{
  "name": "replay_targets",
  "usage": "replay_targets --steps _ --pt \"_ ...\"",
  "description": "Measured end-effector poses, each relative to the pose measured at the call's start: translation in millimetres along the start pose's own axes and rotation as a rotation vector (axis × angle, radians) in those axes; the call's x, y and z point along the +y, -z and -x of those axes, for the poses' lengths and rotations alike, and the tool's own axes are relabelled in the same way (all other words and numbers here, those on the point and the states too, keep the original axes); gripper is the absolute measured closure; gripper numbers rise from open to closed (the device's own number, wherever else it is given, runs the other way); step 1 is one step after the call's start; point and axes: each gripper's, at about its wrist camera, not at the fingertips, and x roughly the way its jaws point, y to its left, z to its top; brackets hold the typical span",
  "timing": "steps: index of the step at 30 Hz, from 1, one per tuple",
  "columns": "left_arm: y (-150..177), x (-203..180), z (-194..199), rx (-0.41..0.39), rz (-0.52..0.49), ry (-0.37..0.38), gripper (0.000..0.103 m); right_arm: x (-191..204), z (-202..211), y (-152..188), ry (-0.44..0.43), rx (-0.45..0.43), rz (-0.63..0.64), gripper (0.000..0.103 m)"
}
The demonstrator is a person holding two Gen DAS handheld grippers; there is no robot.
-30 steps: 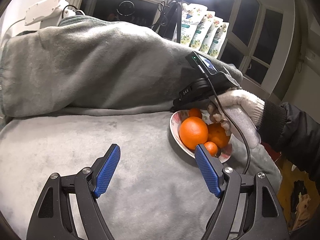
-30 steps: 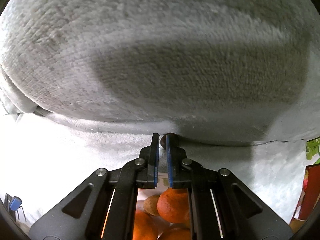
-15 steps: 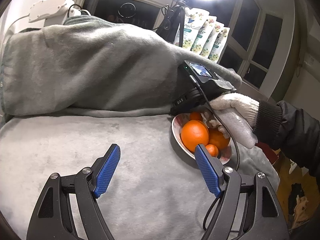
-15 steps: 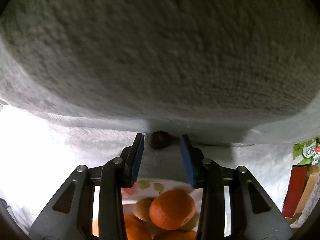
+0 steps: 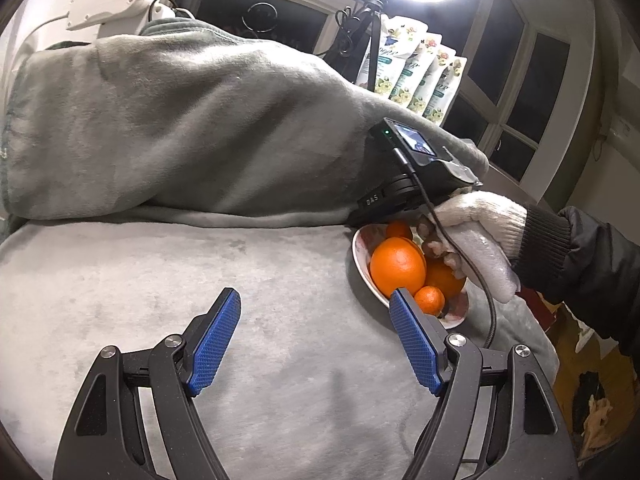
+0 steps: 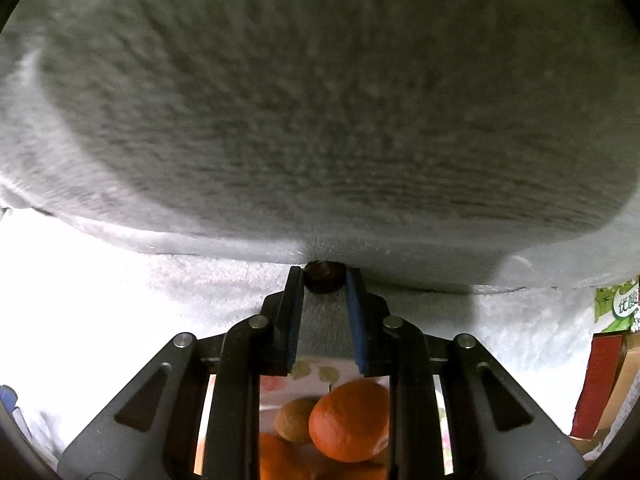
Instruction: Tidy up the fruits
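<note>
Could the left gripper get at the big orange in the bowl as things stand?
Probably not cleanly: the left gripper is open and the big orange lies just beyond its fingertip, but the gloved hand and right gripper, closing on a small dark fruit, crowd the bowl.

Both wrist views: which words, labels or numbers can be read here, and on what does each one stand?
"DAS": white letters on the black body of the right gripper, seen from the left wrist.
"优酸": on a green package at the right edge of the right wrist view; the rest is cut off.
Pouches by the window: printed, but too small and blurred to read.
</note>
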Motion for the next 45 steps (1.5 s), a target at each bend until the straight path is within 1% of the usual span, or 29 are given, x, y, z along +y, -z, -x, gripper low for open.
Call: replay_targets --steps 2,4,8,10,11,14,15,18,19,24,25,27,28,29,30,32,36,39,40,41,43,44,45 --pt "0 -1 1 -0.001 -0.004 -0.002 0.026 -7 11 4 -0.010 -0.016 0.002 0.081" --pt "0 -2 2 -0.001 -0.007 -0.004 0.026 3 17 8 -0.030 -0.035 -0.007 0.081" --pt "0 -7 7 -0.005 -0.012 -0.006 0.026 -5 45 11 -0.058 -0.084 0.002 0.081" --pt "1 -11 10 -0.009 -0.015 -0.006 0.026 -7 56 14 -0.083 -0.094 0.001 0.081" --pt "1 -12 12 -0.011 -0.016 -0.006 0.026 -11 68 19 -0.096 -0.101 0.000 0.081" --pt "2 -19 15 -0.013 -0.021 -0.007 0.026 -15 84 25 -0.116 -0.120 0.007 0.081" --pt "3 -21 17 -0.013 -0.023 -0.008 0.026 -33 88 20 -0.121 -0.124 0.014 0.081" --pt "6 -29 22 -0.016 -0.037 -0.010 0.026 -39 102 26 -0.147 -0.128 0.018 0.081" --pt "6 -32 23 -0.017 -0.042 -0.012 0.026 -38 101 32 -0.150 -0.127 0.021 0.081" --pt "7 -45 29 -0.022 -0.062 -0.018 0.026 -44 113 35 -0.135 -0.123 0.056 0.080" --pt "8 -47 31 -0.023 -0.066 -0.020 0.026 -38 114 39 -0.130 -0.127 0.055 0.080" --pt "8 -51 34 -0.026 -0.072 -0.025 0.026 -38 124 41 -0.123 -0.124 0.064 0.079" --pt "9 -52 36 -0.027 -0.075 -0.028 0.026 -32 116 50 -0.123 -0.126 0.063 0.079" --pt "8 -54 37 -0.028 -0.077 -0.029 0.026 -33 118 53 -0.122 -0.130 0.062 0.077" --pt "8 -56 39 -0.030 -0.080 -0.031 0.026 -27 119 66 -0.121 -0.135 0.060 0.076" --pt "7 -60 40 -0.033 -0.088 -0.033 0.026 -31 130 72 -0.127 -0.150 0.055 0.069" --pt "8 -71 44 -0.035 -0.101 -0.035 0.026 -29 145 88 -0.141 -0.186 0.040 0.068" --pt "8 -79 46 -0.036 -0.113 -0.036 0.026 -19 131 108 -0.158 -0.214 0.040 0.068" --pt "8 -83 46 -0.037 -0.118 -0.039 0.026 -17 133 114 -0.156 -0.228 0.041 0.065" --pt "9 -85 47 -0.037 -0.120 -0.041 0.026 -16 133 121 -0.156 -0.246 0.043 0.058" --pt "10 -91 48 -0.039 -0.128 -0.046 0.026 -15 136 135 -0.163 -0.278 0.039 0.049" --pt "10 -93 48 -0.039 -0.131 -0.047 0.026 -15 140 142 -0.203 -0.273 0.060 0.046" --pt "10 -95 48 -0.039 -0.133 -0.048 0.026 -17 145 150 -0.201 -0.293 0.060 0.046"
